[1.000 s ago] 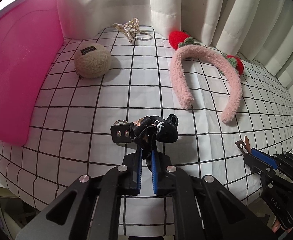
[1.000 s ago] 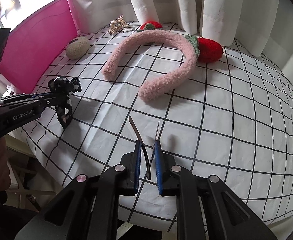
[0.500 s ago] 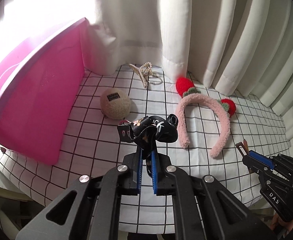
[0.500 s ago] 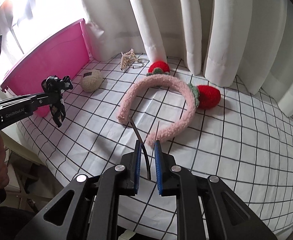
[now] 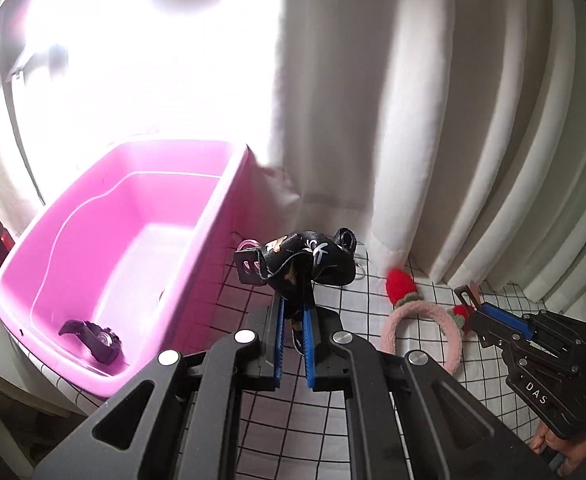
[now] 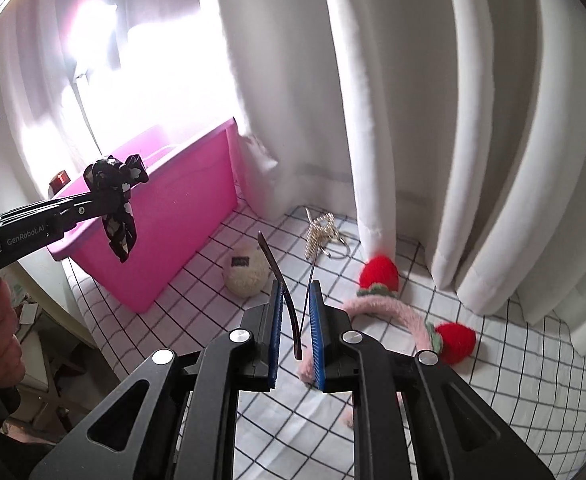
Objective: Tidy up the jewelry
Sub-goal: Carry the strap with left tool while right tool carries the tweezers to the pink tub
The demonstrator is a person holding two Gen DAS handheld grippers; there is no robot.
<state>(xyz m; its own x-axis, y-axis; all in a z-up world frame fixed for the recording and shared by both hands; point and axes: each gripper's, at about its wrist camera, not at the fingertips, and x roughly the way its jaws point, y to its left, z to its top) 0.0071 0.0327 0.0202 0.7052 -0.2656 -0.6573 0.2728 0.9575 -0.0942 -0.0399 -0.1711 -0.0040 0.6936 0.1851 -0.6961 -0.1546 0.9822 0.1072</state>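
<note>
Glossy pink plastic tub (image 5: 217, 216) at left of frame; black wristwatch (image 5: 93, 340) inside. Black fabric bow clip with pale floral print (image 5: 305, 264) at centre. White tablecloth gridded in thin black lines (image 6: 493, 380). Fluffy pink headband with red strawberries, green leaves (image 6: 393, 312). Beige woolly ball, dark label (image 6: 245, 272). Blue-lined black fingers (image 5: 309, 344).

A home room: white pleated curtains (image 6: 413, 120), bright window, checked tablecloth (image 6: 513, 380), pink plastic tub (image 5: 105, 240).

Black floral bow clip (image 5: 301, 264) aloft beside pink bin (image 5: 213, 216); thin hair clip (image 6: 283, 292) raised, prongs apart.
</note>
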